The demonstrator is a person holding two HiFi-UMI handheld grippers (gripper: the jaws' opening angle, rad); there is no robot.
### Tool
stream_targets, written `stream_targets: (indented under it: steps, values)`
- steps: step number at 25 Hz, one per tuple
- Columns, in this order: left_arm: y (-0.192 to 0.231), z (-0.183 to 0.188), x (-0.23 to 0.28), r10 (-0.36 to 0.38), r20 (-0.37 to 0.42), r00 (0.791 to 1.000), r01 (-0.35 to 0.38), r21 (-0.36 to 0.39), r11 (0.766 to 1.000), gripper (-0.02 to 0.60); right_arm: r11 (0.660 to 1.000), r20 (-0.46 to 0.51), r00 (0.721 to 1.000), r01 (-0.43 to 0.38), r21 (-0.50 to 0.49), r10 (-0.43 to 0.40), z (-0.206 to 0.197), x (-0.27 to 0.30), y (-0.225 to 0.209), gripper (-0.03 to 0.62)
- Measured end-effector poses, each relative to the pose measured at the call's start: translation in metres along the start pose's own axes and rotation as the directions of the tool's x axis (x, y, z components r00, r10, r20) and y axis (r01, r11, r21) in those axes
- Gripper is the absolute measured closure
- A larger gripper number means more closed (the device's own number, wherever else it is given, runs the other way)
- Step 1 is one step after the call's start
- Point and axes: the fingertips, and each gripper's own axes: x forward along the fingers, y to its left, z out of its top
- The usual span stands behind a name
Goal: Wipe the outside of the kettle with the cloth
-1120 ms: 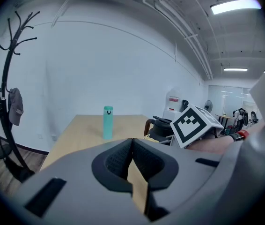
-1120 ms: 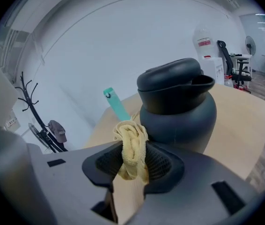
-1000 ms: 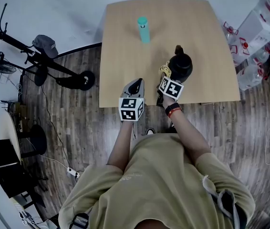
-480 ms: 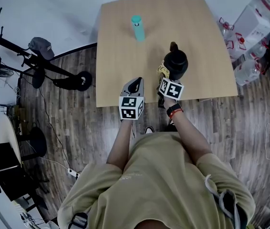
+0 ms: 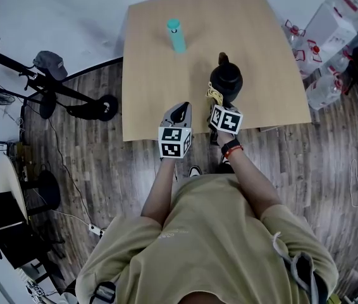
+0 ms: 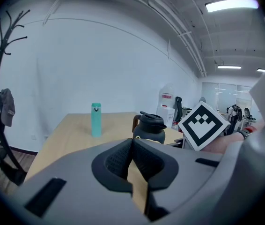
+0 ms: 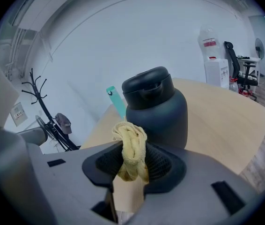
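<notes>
While the right tool point(image 7: 131, 165) is clamped on a bunched yellow cloth point(image 7: 131, 142), black kettle point(image 7: 159, 111) close ahead, the left tool point(image 6: 132, 153) alongside has jaws together, empty.

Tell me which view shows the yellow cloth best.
The right gripper view: the yellow cloth sits close up at centre, bunched and clamped in the right gripper, in front of the kettle. The head view shows only a small yellow scrap beside the kettle; the left gripper view shows almost none.

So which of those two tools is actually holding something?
The right tool, nearest the dark grey kettle: it pinches a crumpled yellow cloth. The left tool is shut with nothing in it.
</notes>
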Motion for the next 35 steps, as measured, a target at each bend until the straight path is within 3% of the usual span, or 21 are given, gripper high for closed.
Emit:
stream_targets:
  steps: [19,35]
  values:
    - [-0.047,-0.003,0.018,-0.045,-0.008,0.999,0.045,0.000,0.999,0.558,0.999,-0.003,0.999,-0.040,-0.025,0.040,0.000,-0.024,-0.033,0.453]
    - [-0.095,-0.004,0.050,-0.107,-0.028,0.994,0.108,0.011,0.994,0.558,1.000,0.026,1.000,0.017,-0.014,-0.016,0.021,-0.039,-0.090,0.453]
